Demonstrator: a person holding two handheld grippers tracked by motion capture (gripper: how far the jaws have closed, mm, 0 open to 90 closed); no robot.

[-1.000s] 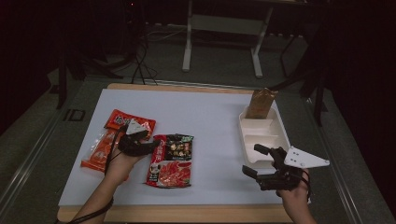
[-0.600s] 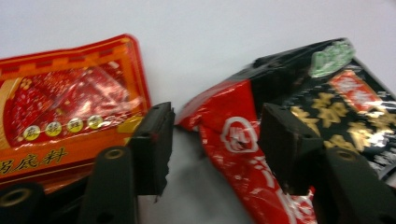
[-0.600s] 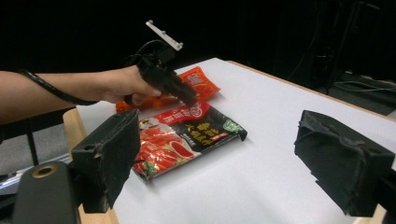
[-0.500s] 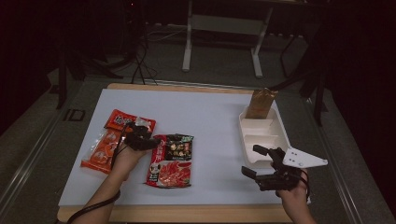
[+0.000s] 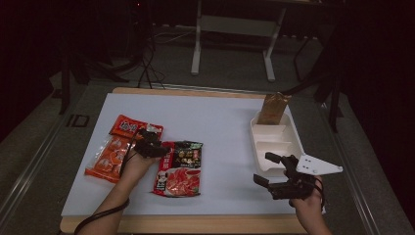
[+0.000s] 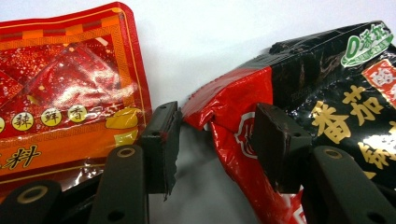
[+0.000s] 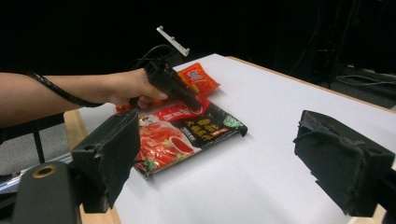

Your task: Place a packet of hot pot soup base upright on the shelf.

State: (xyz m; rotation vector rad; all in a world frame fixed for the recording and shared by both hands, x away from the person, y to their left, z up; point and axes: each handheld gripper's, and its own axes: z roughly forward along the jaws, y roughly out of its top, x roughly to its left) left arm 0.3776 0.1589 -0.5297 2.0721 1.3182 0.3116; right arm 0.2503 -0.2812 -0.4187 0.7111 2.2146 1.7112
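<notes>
A red and black food packet lies flat left of the table's middle. My left gripper is at its upper left corner. In the left gripper view the gripper is open, and the packet's crinkled red corner lies between the two pads without being pinched. An orange-red packet lies just beside the left pad. My right gripper hovers open near the front right with nothing in it. In its own view the right gripper looks across at the packet and the left gripper.
Two orange snack packets lie at the left. A white compartment tray stands at the right, a brown pouch upright at its far end. White sheet covers the table.
My left gripper has edged forward and right onto the corner of the red and black packet. The right gripper has barely moved.
</notes>
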